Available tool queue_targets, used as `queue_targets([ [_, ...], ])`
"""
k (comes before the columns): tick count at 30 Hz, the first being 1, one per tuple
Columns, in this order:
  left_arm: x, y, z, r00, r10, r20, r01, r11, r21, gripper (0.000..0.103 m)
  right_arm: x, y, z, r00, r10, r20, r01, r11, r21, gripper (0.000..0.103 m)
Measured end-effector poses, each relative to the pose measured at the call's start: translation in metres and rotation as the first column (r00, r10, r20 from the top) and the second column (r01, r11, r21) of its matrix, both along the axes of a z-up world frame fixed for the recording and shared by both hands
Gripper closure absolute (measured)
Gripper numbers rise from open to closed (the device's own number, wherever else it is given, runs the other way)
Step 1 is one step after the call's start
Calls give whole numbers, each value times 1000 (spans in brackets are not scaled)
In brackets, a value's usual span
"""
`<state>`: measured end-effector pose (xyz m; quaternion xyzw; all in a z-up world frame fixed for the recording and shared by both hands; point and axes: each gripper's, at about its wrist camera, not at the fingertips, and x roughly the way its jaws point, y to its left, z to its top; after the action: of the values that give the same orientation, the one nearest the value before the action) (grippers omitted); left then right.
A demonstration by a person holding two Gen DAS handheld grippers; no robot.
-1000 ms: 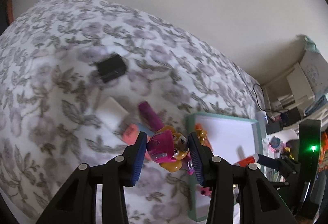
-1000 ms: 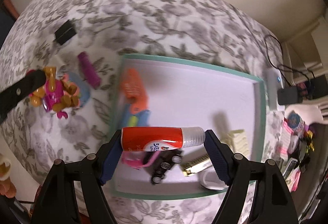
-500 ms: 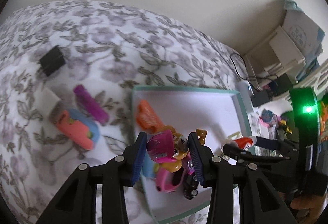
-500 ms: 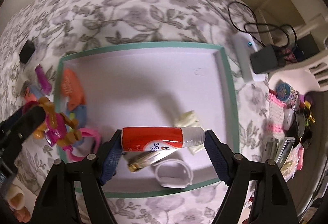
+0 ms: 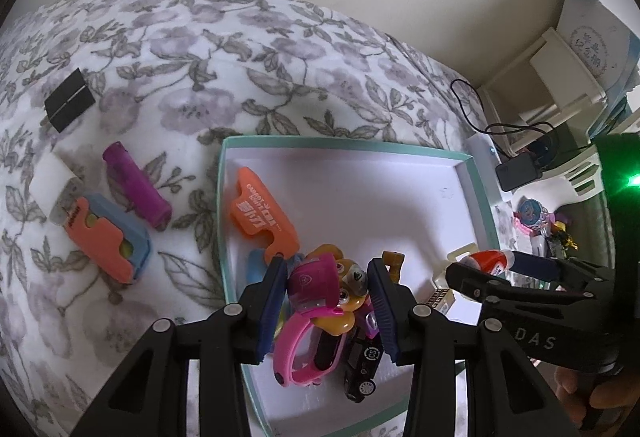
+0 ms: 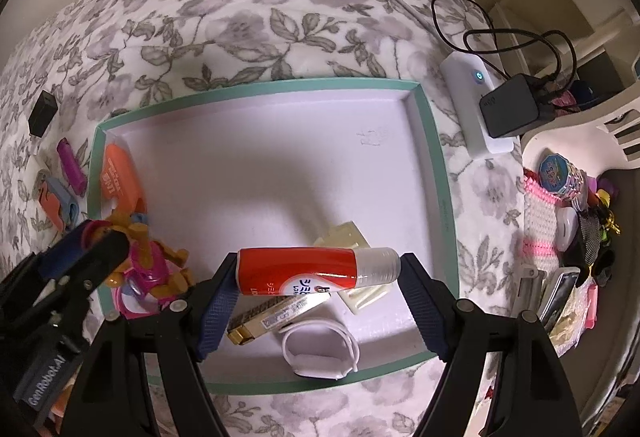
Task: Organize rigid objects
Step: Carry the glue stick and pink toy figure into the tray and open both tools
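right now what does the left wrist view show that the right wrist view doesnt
Only the left wrist view shows the black toy car and the dog toy's face between the left jaws.

Only the right wrist view shows the white ring, the gold box and the tray's near rim.

Both show the tray, the orange clip inside it, the purple tube on the flowered blanket, and the glue stick in the right jaws.

The tray [image 6: 436, 173] floor is bare across its middle and far half, open from above. Along its near edge a white ring [image 6: 320, 351], gold bar [image 6: 256, 321] and cream piece [image 6: 352, 237] crowd the right; an orange clip [image 5: 262, 215], pink watch [image 5: 304, 353] and black car [image 5: 362, 361] crowd the left corner.
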<state>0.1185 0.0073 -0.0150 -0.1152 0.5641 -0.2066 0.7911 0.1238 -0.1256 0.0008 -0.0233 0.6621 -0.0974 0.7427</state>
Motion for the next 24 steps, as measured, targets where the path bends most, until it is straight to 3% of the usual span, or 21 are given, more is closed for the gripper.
queue_targets([
  [19, 16, -4, -13, 1000, 21, -4, -21, 1000, 14, 59, 30, -3, -22, 1000, -5, -8, 5, 1000, -4, 24],
  [24, 17, -7, -12, 1000, 7, 3, -7, 1000, 28, 57, 37, -2, -26, 1000, -2, -20, 3, 999, 32, 24],
])
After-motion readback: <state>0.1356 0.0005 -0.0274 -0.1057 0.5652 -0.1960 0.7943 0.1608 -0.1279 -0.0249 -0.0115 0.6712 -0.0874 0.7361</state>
